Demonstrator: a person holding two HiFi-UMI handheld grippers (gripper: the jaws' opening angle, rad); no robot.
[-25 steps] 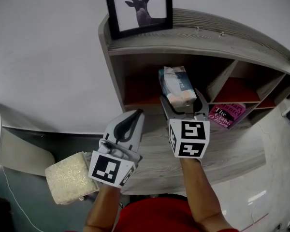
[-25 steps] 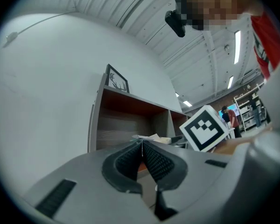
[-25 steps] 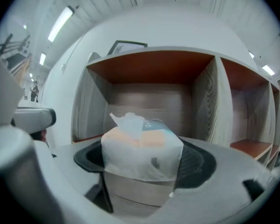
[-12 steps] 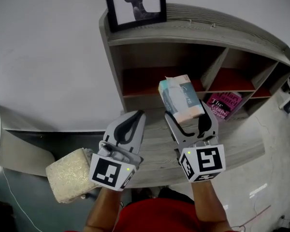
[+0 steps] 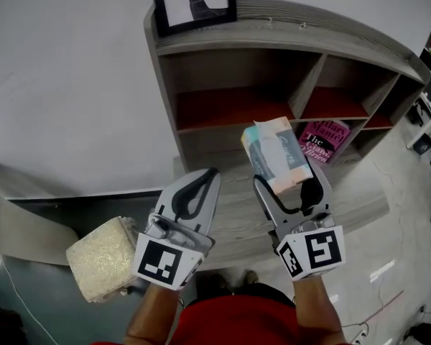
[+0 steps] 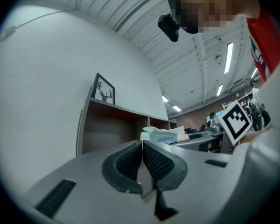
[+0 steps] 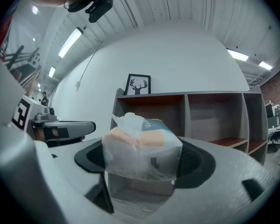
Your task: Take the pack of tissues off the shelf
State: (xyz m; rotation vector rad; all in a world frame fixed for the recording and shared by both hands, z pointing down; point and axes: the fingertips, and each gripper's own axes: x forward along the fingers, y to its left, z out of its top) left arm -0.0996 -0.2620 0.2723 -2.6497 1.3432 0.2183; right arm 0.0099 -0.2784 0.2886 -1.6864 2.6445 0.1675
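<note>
The pack of tissues (image 5: pixel 278 154), teal and peach in clear wrap, is out of the shelf (image 5: pixel 223 106) and held above the wooden ledge in front of it. My right gripper (image 5: pixel 287 182) is shut on it, one pad on each side; the pack (image 7: pixel 142 146) fills the space between the jaws in the right gripper view. My left gripper (image 5: pixel 201 180) hangs to the left of it, shut with nothing between its pads (image 6: pixel 141 157). The left compartment of the shelf, with its red floor, holds nothing.
A framed deer picture (image 5: pixel 194 2) stands on the shelf top. A pink book (image 5: pixel 320 140) leans in the middle compartment. A cream textured cushion (image 5: pixel 100 259) lies low at the left, beside a white wall. The wooden ledge (image 5: pixel 237 214) runs in front of the shelf.
My right gripper has drawn the tissue pack back out of the left compartment and toward me, over the ledge. The left gripper has stayed about where it was.
</note>
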